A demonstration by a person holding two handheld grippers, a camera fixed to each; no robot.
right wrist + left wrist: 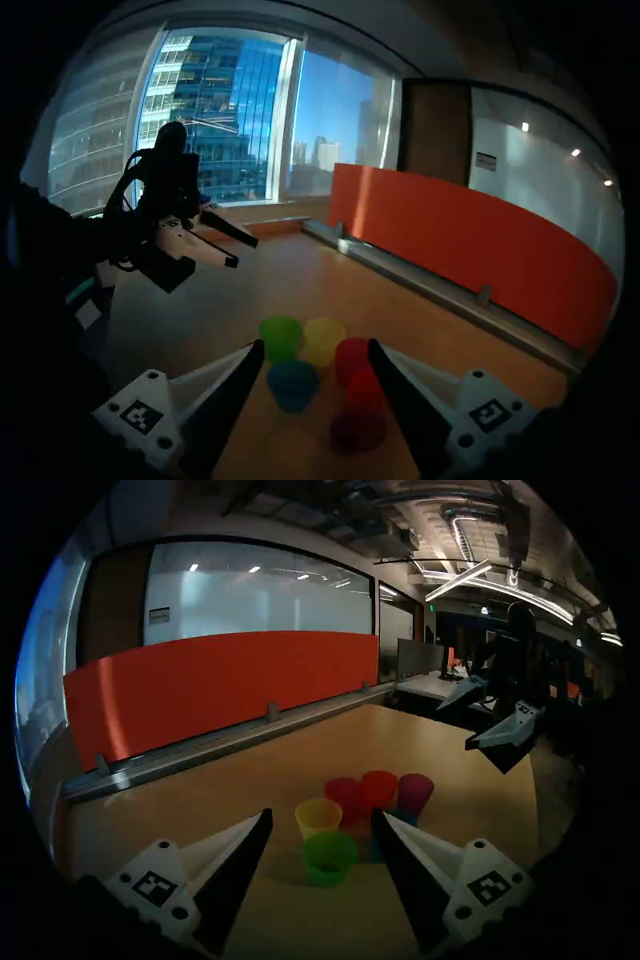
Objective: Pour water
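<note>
Several small plastic cups stand clustered on the wooden table (240,784): yellow (318,816), green (330,858), red (344,794), orange-red (378,787), purple (415,792), and a blue one (374,846) half hidden by a finger. My left gripper (320,818) is open, low and just short of the cluster. My right gripper (454,726) hovers open above the table's far side. In the right gripper view the cups are green (280,336), yellow (322,340), blue (293,384), red (350,356) and purple (356,428), in front of my open right gripper (314,346). The left gripper (246,253) is open across the table.
An orange partition (224,680) with a metal rail (200,752) runs along one long edge of the table. Large windows (224,112) lie behind the left gripper. A dark sleeve (56,240) holds that gripper. Desks with screens (436,680) stand beyond the table's far end.
</note>
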